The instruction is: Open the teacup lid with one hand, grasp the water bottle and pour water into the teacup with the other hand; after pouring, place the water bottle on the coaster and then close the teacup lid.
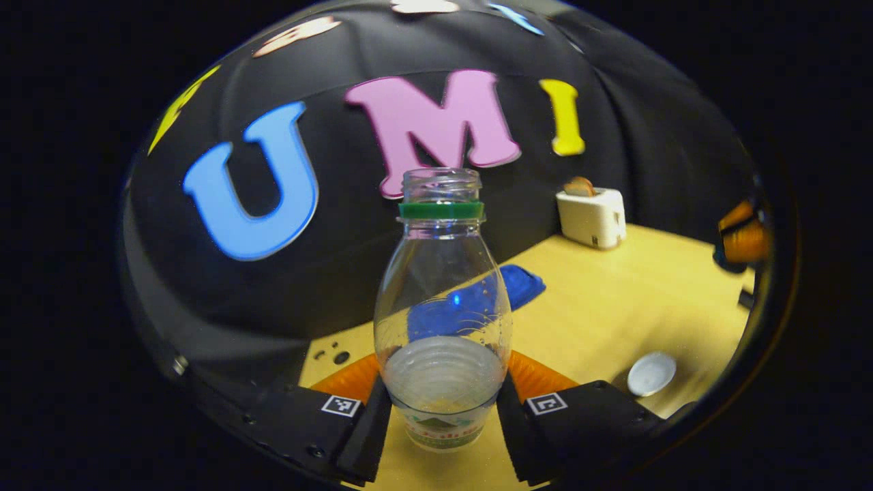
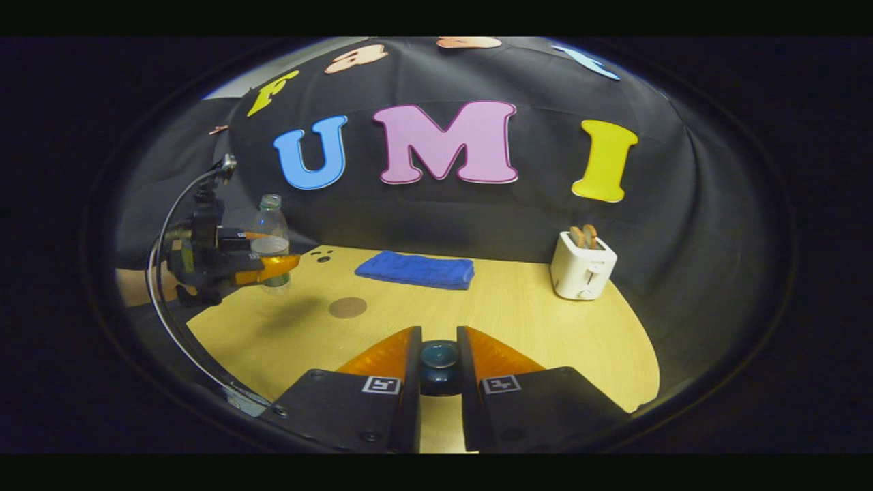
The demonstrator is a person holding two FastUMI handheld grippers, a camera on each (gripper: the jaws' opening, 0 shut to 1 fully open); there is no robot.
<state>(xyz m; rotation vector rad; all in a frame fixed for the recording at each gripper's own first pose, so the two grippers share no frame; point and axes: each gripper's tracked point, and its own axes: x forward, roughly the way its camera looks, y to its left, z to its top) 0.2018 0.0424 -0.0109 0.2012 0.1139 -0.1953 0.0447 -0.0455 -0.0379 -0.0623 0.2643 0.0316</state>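
Note:
A clear water bottle [image 1: 442, 286] with a green neck ring and no cap stands upright between my left gripper's [image 1: 443, 399] fingers, which press on its lower body; water fills its lower part. In the right gripper view the same bottle [image 2: 269, 235] shows at the far left, held by the left gripper [image 2: 273, 267]. My right gripper [image 2: 438, 344] is shut on a dark blue teacup lid knob [image 2: 438, 365]. A brown round coaster [image 2: 347, 307] lies on the table right of the bottle. A white round thing [image 1: 651, 374], perhaps the open teacup, sits on the table.
A folded blue towel [image 2: 416, 269] lies at the back of the yellow wooden table [image 2: 545, 327]. A white toaster [image 2: 582, 269] with bread slices stands at the back right. The right gripper's orange finger [image 1: 740, 242] shows at the left gripper view's right edge.

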